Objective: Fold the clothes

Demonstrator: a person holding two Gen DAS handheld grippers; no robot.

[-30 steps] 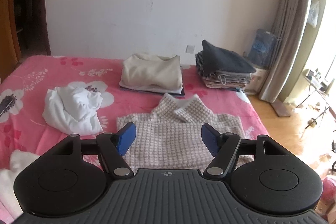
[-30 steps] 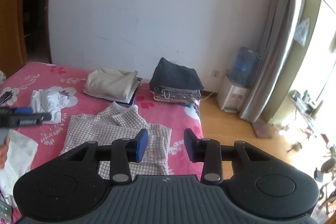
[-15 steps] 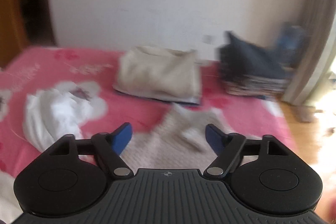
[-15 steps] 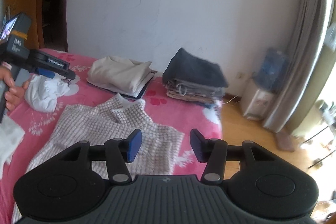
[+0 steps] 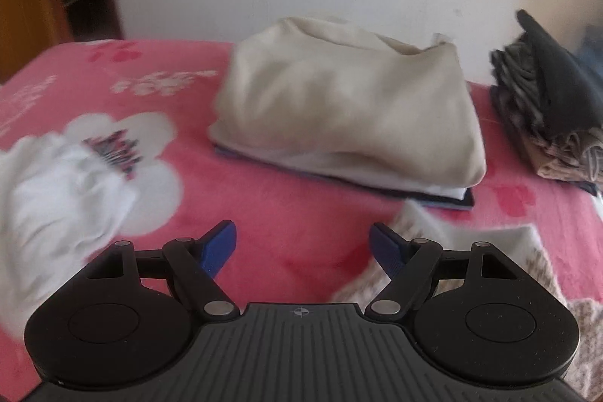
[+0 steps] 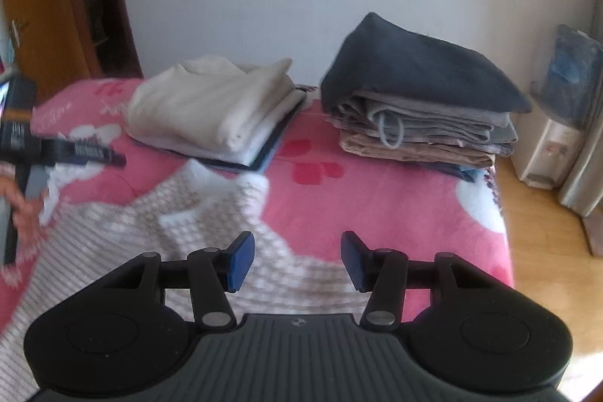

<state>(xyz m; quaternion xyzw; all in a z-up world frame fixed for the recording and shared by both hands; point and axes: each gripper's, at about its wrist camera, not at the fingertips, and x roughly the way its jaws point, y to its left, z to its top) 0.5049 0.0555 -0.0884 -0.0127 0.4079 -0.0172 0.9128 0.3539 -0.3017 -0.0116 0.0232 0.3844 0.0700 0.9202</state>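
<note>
A plush, fleecy pink bedspread (image 6: 395, 198) is seen, with a coarse waffle-textured knit sweater (image 6: 143, 225) laid on it. The cream folded pile (image 5: 346, 108) appears as soft matt cloth, the dark pile (image 6: 422, 108) as matt woven fabric. Both grippers (image 5: 303, 247) (image 6: 297, 259) are formed of matt black plastic with ribbed blue pads (image 6: 241, 260) and shiny metal rivets (image 6: 215, 319).

A pink flowered bed (image 6: 395, 198) carried everything. On it lay a checked sweater (image 6: 158, 228) near, a crumpled white garment (image 5: 56, 183) left. Far back sat a cream stack (image 6: 211, 108) and a dark stack (image 6: 422, 104).
</note>
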